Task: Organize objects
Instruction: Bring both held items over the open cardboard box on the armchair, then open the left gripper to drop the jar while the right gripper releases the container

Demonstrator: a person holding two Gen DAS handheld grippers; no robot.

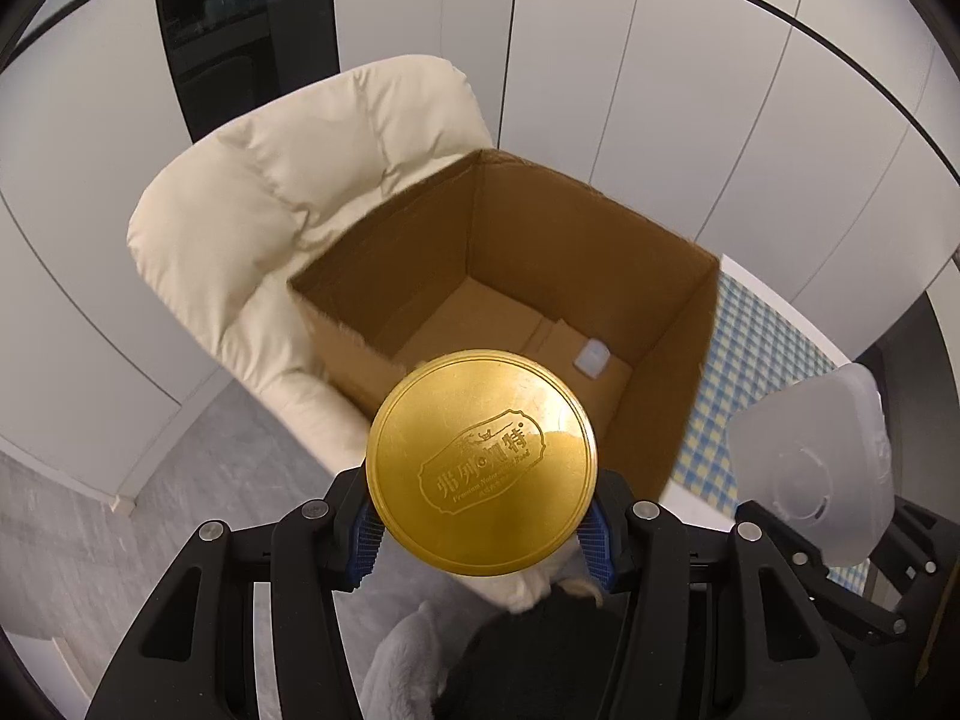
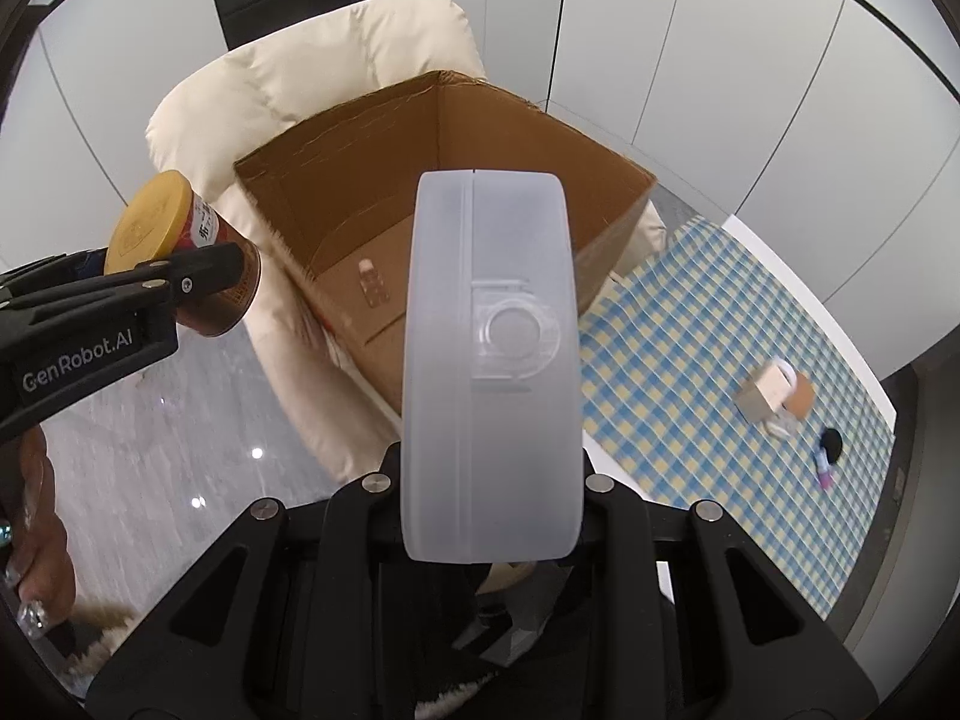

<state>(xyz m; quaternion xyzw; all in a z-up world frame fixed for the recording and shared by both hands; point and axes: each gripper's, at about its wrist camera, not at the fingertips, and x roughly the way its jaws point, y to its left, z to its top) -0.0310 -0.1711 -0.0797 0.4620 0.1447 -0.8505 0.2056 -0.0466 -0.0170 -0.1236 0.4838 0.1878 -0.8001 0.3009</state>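
Hidden, cropped and unclear parts

The gold-lidded brown can (image 1: 483, 461) hides most of the left gripper's blue pads (image 1: 364, 546); the frosted plastic case (image 2: 492, 366) covers the right gripper's fingertips. A small white item (image 1: 591, 357) in the open cardboard box (image 1: 576, 240) and small objects (image 2: 777, 399) on the checked cloth (image 2: 690, 324) are too blurred to identify.

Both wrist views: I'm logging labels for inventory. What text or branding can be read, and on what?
"GenRobot.AI": white print on the left tongs, seen in the right wrist view.
"弗列加特": embossed on the can's gold lid; the small Latin line beneath is too fine to read.
Can's red side label: cut off, unreadable.
Frosted plastic case: no text.
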